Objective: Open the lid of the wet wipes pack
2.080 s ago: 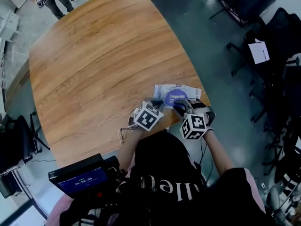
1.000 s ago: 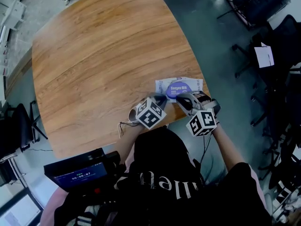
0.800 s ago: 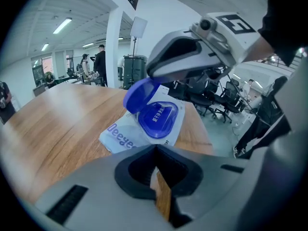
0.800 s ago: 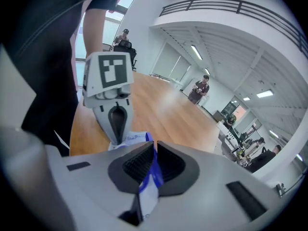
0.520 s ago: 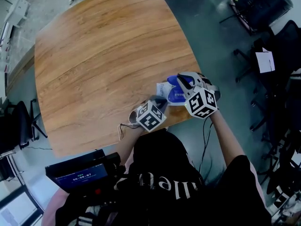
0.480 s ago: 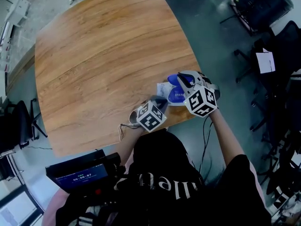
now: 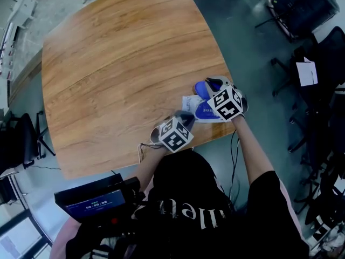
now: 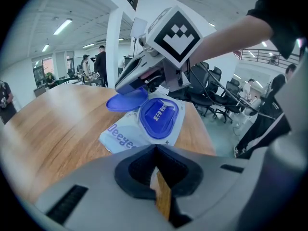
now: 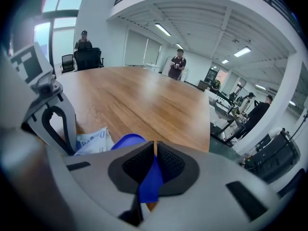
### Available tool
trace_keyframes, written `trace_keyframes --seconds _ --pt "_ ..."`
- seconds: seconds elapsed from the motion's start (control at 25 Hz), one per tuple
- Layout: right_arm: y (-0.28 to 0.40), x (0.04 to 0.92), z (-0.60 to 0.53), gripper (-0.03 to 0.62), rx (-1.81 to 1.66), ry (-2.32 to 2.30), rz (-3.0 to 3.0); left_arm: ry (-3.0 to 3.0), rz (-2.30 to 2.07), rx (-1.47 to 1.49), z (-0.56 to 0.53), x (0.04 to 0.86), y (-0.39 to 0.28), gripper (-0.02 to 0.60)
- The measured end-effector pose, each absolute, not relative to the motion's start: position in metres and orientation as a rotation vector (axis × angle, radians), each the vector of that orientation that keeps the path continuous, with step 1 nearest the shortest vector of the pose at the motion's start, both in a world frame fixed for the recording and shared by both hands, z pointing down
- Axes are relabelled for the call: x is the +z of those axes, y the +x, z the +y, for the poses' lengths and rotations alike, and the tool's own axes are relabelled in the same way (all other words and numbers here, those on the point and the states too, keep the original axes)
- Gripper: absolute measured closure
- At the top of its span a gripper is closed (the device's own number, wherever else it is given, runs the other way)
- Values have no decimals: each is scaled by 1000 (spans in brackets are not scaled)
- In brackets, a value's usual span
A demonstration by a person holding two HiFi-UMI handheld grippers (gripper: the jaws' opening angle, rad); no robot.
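The left gripper (image 7: 185, 117) rests at the near edge of the table (image 7: 118, 63), jaws pressed together on nothing. Its tip sits at the left end of the wet wipes pack (image 7: 192, 104), probably to steady it, though contact is unclear. The pack lies flat. Its blue lid (image 7: 201, 88) is tipped up, pinched by the right gripper (image 7: 214, 84), which holds it open.

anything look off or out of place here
Nothing stands out. The wet wipes pack lies flat near the table edge, undamaged, its blue lid open and pinched in the right gripper. The left gripper is shut on nothing beside it.
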State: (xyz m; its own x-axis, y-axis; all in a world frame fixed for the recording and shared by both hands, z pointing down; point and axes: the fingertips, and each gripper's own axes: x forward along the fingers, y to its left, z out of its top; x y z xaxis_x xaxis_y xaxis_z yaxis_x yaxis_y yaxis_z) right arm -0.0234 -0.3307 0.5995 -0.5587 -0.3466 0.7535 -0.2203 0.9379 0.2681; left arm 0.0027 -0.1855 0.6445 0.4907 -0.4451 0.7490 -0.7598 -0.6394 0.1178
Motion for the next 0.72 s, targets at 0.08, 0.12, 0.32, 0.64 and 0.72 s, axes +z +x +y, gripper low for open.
trace_keyframes --seconds 0.08,0.12,0.32,0.64,0.72 --pt "-24 590 -329 566 -170 428 -2198 2303 -995 971 -184 643 2 580" --pt "-25 583 -327 565 -174 442 -2212 2304 -995 972 -183 643 2 580" --pt "-20 545 -312 565 -79 562 -2317 2311 -999 974 -182 642 -4 580" --pt "13 528 -245 565 182 793 -2345 2338 -1007 964 -178 637 -19 580" --pt "26 529 -225 565 270 861 -2353 2357 -1001 944 -178 636 -17 580"
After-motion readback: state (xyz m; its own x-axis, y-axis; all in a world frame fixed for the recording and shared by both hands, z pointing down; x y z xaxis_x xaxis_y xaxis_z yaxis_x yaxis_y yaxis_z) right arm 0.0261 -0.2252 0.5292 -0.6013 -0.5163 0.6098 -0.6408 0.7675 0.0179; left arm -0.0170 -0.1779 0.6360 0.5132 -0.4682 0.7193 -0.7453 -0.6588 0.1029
